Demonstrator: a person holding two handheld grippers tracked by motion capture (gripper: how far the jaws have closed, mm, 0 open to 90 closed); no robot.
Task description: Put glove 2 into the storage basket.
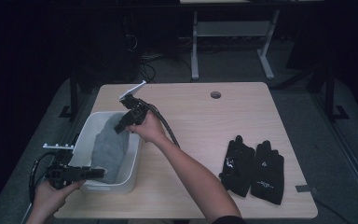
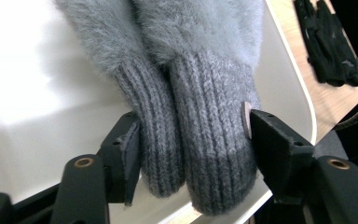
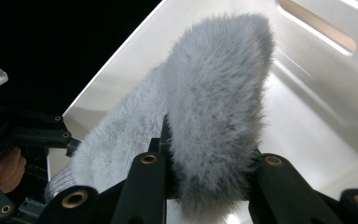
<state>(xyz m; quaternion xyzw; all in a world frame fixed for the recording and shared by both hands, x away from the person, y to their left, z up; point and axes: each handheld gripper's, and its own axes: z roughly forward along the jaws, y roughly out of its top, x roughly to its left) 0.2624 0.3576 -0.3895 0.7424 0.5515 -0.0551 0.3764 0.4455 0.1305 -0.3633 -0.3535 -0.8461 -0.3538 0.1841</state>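
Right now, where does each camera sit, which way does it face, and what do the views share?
High view: above the person's side, facing down at table; both forearms, left gripper, right gripper.
Left gripper view: along its jaws at grey mittens' ribbed cuffs.
Right gripper view: along its jaws, clamped on a fluffy mitten tip.
Shared: mittens, white bin.

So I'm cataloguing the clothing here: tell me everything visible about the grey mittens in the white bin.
The grey mittens are a fluffy, fuzzy pair with ribbed knit cuffs, lying side by side in the white bin. The cuffs hang over its near rim, between the jaws of the left gripper. The right gripper is shut on one mitten's furry tip at the far end.
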